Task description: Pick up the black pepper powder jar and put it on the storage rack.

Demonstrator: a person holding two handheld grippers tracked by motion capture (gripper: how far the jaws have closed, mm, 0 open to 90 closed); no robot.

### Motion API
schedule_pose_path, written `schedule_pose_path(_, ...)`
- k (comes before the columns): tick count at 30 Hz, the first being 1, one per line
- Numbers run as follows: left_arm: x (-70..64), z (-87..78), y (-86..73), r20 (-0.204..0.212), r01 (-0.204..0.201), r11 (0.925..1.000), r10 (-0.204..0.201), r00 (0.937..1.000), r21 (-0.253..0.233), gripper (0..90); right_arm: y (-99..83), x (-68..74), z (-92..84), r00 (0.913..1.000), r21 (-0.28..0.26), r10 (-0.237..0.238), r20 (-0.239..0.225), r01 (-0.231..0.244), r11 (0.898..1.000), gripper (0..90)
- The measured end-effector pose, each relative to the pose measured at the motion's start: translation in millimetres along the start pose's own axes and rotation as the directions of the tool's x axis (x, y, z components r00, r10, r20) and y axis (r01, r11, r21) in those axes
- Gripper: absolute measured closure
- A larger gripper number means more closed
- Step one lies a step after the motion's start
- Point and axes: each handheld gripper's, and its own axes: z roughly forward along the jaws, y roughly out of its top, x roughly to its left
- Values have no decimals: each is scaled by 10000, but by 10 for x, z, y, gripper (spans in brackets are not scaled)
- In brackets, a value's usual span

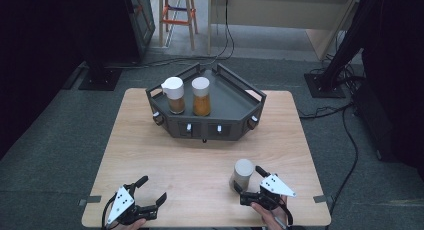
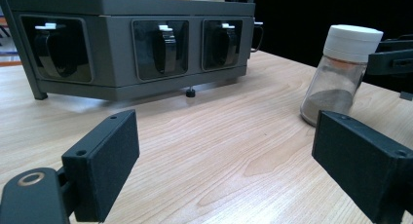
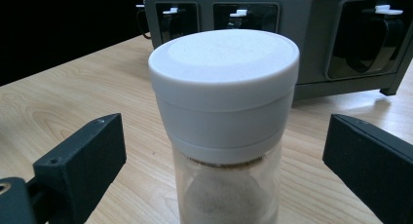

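- black jaws of the right gripper point(image 3: 221, 170) stand wide apart on either side of a spice jar point(image 3: 225, 121), its white cap right before the lens; neither pad touches the glass.
- seen from the high view, that jar point(image 1: 242, 174) stands upright on the wooden table point(image 1: 200, 155), near its front edge and well apart from the grey rack point(image 1: 235, 97), just ahead of the right gripper point(image 1: 249, 179).
- left gripper point(image 1: 154, 189) rests at the front left of the table, jaws open and empty.
- two more jars, one brown point(image 1: 174, 95) and one orange point(image 1: 201, 96), stand side by side in the rack.
- judging by this, the step in hand is the approach for a grasp on the jar.
- next move likely calls for closing squarely on the glass body under the cap, level enough not to tip the jar, then lifting it toward a free spot in the rack.
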Motion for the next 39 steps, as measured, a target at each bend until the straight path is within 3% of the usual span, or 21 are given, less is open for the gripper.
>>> schedule_pose_path(12,0,0,-1,7,1,10000,-1,10000,-6,99,13,2,148,10000,299,-48,74,46,9995,62)
schedule_pose_path(16,3,-1,0,-3,4,10000,-4,10000,2,99,10,-20,165,9998,319,186,94,-189,9993,91)
schedule_pose_path(18,2,-1,1,-4,-10,10000,10,10000,4,99,13,-19,176,9998,355,133,127,-138,9993,92)
schedule_pose_path(30,5,-3,0,7,-2,10000,2,10000,-15,99,22,-6,232,9998,471,-189,71,185,9987,330)
schedule_pose_path(39,5,-2,-1,4,-6,10000,6,10000,-13,99,30,45,222,9979,457,-622,189,612,9971,344)
